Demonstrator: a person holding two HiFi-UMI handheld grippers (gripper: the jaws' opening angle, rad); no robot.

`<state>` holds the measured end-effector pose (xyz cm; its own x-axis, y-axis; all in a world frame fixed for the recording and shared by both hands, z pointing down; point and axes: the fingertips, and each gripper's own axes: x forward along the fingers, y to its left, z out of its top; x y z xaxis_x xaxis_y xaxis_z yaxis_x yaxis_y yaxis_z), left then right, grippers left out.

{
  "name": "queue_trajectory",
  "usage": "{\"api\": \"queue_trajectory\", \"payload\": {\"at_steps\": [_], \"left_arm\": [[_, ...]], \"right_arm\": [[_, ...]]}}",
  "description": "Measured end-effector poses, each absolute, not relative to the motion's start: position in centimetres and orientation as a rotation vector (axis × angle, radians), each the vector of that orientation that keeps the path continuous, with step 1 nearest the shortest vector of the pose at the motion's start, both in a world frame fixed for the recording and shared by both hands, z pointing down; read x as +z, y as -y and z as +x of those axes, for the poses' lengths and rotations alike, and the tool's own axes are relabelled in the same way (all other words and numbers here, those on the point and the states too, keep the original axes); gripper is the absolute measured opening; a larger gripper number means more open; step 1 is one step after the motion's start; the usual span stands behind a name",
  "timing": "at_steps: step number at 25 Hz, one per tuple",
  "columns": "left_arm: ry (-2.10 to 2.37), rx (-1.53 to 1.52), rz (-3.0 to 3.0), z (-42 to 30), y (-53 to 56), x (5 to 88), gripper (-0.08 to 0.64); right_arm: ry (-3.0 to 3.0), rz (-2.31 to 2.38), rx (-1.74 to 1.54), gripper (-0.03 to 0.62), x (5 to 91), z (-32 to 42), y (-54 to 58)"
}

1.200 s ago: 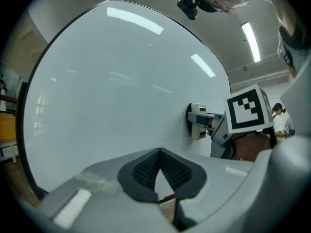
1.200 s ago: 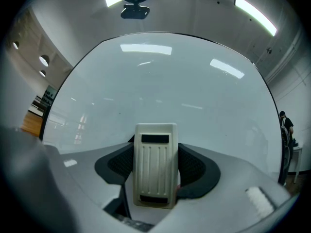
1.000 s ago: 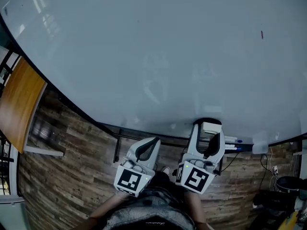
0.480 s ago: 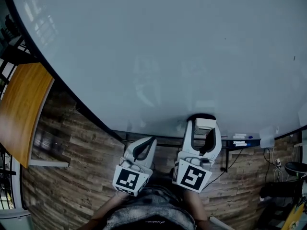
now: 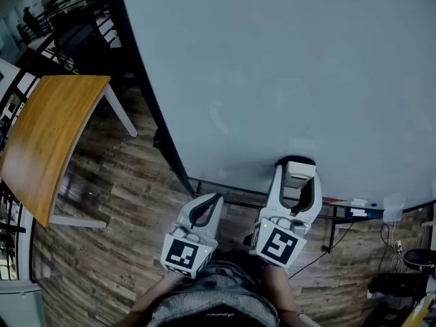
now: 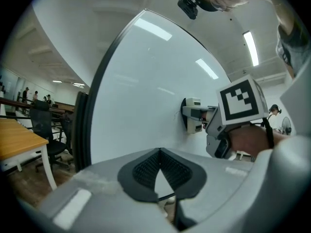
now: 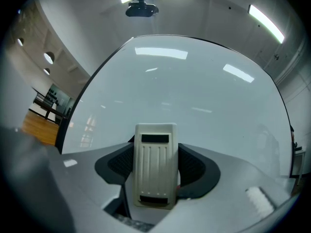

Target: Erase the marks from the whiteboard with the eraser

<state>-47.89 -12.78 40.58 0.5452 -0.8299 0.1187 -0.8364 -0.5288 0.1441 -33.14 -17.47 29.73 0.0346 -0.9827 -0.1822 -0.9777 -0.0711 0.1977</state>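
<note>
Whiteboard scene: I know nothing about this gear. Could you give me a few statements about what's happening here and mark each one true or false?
1. The right tongs grip the eraser. True.
2. The left tongs hold a marker. False: they are shut with nothing between them.
3. The eraser sits against the whiteboard. True.
4. The wooden table stands to the right of the whiteboard in the head view. False: it stands to the left of it, over the wood floor.
</note>
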Motion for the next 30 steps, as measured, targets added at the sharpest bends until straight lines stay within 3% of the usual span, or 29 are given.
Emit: {"api": "queue_trajectory", "payload": {"at_steps": [16, 30], "left_arm": [[1.57, 0.063, 2.499, -56.2, 13.0, 41.2, 0.003], [1.592, 0.1, 2.481, -56.9, 12.6, 42.1, 0.003]], "right_arm": [[2.162, 2.092, -0.61, 0.262, 29.8, -44.2, 19.5], [2.129, 1.97, -0.55, 0.262, 34.5, -45.8, 19.8]]}}
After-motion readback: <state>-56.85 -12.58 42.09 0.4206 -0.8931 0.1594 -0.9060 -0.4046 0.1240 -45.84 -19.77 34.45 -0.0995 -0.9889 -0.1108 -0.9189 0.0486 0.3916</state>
